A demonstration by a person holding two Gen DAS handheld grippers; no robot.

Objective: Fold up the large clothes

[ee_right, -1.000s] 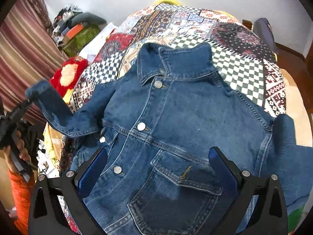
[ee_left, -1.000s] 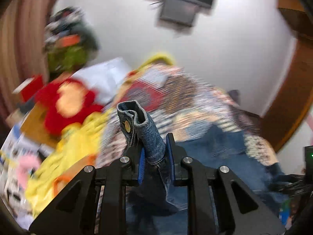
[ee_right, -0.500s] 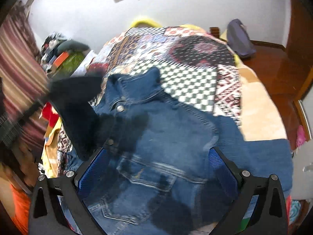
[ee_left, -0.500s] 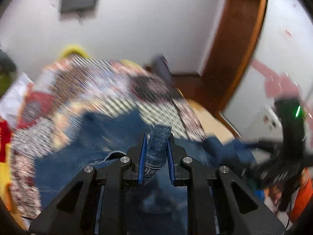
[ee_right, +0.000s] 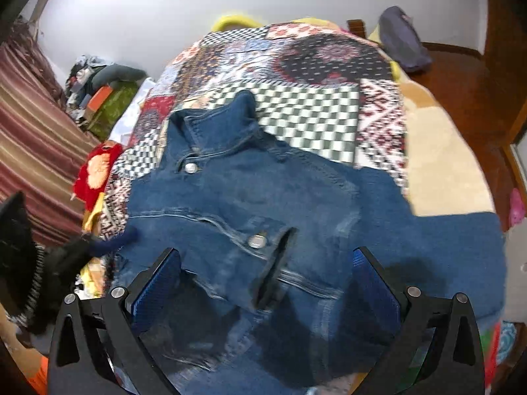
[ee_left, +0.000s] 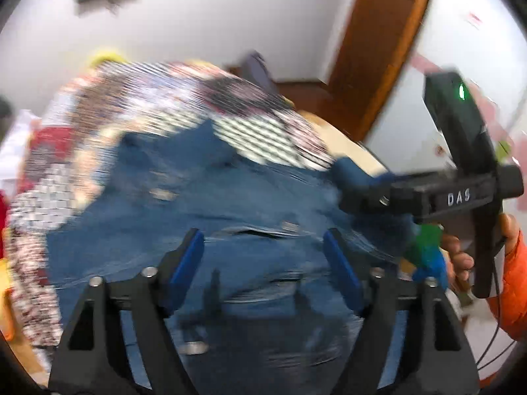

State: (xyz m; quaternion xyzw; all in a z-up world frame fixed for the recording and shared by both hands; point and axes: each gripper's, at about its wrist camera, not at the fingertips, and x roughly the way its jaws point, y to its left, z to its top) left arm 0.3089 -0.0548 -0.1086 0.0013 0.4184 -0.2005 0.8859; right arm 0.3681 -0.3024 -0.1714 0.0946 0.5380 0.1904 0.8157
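Observation:
A blue denim jacket (ee_right: 263, 197) lies front up on a patchwork bedspread (ee_right: 306, 65), collar toward the far end. One sleeve (ee_right: 204, 230) is folded across its front; the other sleeve (ee_right: 444, 240) lies spread to the right. My right gripper (ee_right: 266, 283) is open and empty, hovering over the jacket's lower front. My left gripper (ee_left: 263, 263) is open and empty above the jacket (ee_left: 197, 214) in a blurred view. The right gripper also shows in the left wrist view (ee_left: 355, 181), its tips near the blue sleeve.
A red and yellow cushion (ee_right: 98, 171) and a clothes pile (ee_right: 98, 89) lie left of the bed by a striped curtain (ee_right: 33, 138). A grey bag (ee_right: 402, 39) sits at the bed's far right corner. A wooden door frame (ee_left: 378, 49) stands on the right.
My left gripper carried the sleeve cuff across the jacket, then opened and let it go; the sleeve now lies folded over the front. My right gripper stayed open.

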